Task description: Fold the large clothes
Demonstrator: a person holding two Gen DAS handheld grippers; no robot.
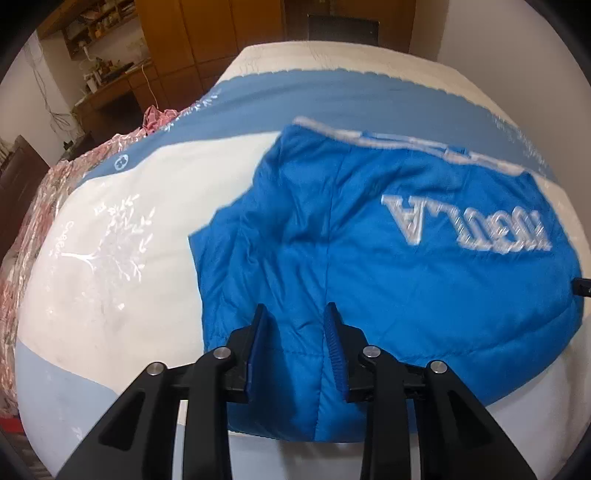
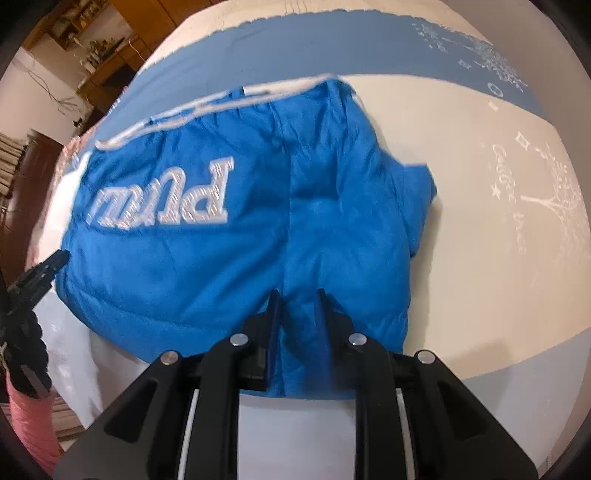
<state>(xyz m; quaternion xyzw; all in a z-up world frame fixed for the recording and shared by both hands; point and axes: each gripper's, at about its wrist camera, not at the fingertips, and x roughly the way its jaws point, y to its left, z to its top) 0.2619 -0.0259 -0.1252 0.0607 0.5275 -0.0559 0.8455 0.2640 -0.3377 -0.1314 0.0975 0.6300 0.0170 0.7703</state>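
My left gripper and right gripper both stand slightly spread over the near hem of the jacket ahead on the bed, sides folded in, final fold left.

A bedroom in a home: a wide bed fills the view, spread with a white and blue quilt printed with pale trees. Behind it stand tall wooden wardrobes, a wooden desk with cluttered shelves above, and a dark wooden door at the left
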